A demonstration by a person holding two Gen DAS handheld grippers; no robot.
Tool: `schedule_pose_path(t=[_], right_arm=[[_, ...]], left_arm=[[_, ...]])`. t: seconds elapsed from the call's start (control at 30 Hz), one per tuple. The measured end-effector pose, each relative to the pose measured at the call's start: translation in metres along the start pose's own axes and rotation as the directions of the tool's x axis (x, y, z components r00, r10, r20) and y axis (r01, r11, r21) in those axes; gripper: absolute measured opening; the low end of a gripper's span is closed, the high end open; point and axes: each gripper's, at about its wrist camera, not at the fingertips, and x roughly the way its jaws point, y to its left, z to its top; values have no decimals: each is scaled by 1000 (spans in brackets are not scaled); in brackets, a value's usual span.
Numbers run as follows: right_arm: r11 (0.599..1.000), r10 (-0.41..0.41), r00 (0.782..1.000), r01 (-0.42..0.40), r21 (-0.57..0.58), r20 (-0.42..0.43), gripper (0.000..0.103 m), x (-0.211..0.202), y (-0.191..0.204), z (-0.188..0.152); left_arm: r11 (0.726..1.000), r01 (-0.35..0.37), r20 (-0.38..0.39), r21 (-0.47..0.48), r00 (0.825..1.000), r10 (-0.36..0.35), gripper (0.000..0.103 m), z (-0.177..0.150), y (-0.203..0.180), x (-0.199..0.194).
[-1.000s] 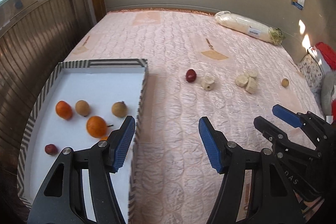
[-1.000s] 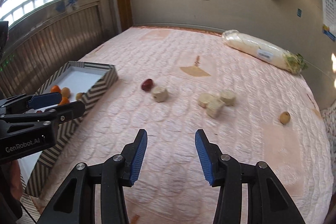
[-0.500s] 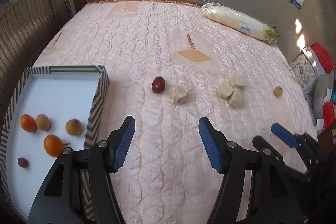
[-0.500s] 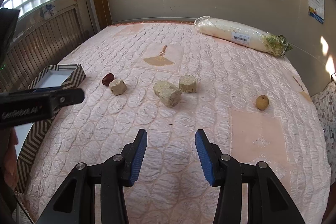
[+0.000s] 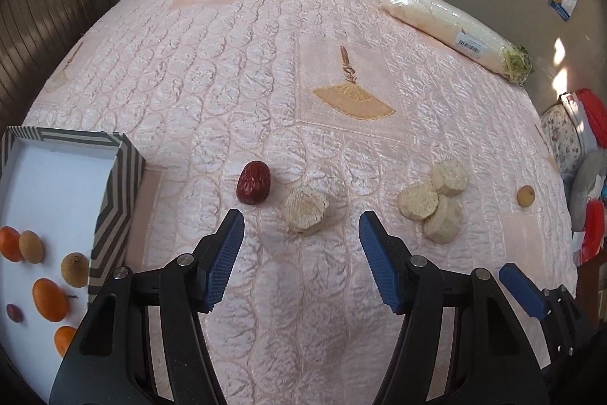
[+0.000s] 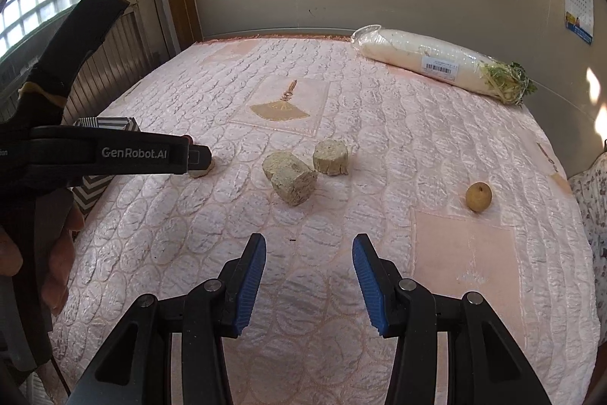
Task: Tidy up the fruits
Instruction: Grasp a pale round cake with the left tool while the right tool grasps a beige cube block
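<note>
A dark red jujube lies on the pink quilted bed, just ahead and left of my open, empty left gripper. A pale round chunk lies between its fingertips' line. A small tan longan lies far right; it also shows in the right wrist view. The striped box at left holds several oranges and longans. My right gripper is open and empty, short of two pale chunks.
Three pale chunks cluster right of centre. A wrapped white radish lies at the bed's far right by the wall. The left gripper's body crosses the right wrist view at left. Cushions lie off the bed's right edge.
The left gripper moved right, away from the box, and closer to the jujube and chunk. The right gripper swung right and forward toward the chunks and longan. Both stayed open.
</note>
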Motion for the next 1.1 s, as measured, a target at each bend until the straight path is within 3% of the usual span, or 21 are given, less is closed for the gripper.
schedule_pose_path(t=[0.17, 0.2, 0.23, 0.27, 0.63, 0.7, 0.77, 0.83, 1.1], right_arm=[[1000, 14, 1000, -14, 4, -1, 46, 10, -2, 4], [1000, 17, 1000, -17, 0, -4, 46, 13, -2, 5], [1000, 19, 1000, -19, -8, -7, 46, 16, -1, 7], [1000, 18, 1000, -18, -19, -5, 46, 18, -1, 9], [994, 93, 996, -94, -53, -14, 46, 52, 0, 35], [993, 112, 993, -113, -31, -44, 31, 60, 0, 36], [993, 112, 993, -113, -26, -38, 26, 58, 0, 35], [993, 117, 993, -117, -23, -35, 23, 55, 1, 34], [992, 130, 991, -130, -6, 33, 23, 20, 9, 18]], left_arm=[[1000, -1, -13, -2, 1000, 1, 63, 2, -2, 10], [1000, -2, -16, -5, 1000, 2, 58, 1, -2, 12], [1000, 0, -22, -9, 1000, -1, 46, 1, -1, 14], [1000, -7, -22, -7, 1000, 7, 45, 1, -1, 15], [1000, -17, -19, 0, 1000, 17, 45, 1, -3, 15], [1000, -16, -21, 0, 1000, 16, 43, 1, -2, 15], [1000, -26, -23, -4, 999, 26, 29, 0, -2, 14], [1000, -17, -29, -12, 999, 17, 25, -1, 0, 12], [1000, 1, -9, -13, 1000, -1, 24, -14, 8, -10]])
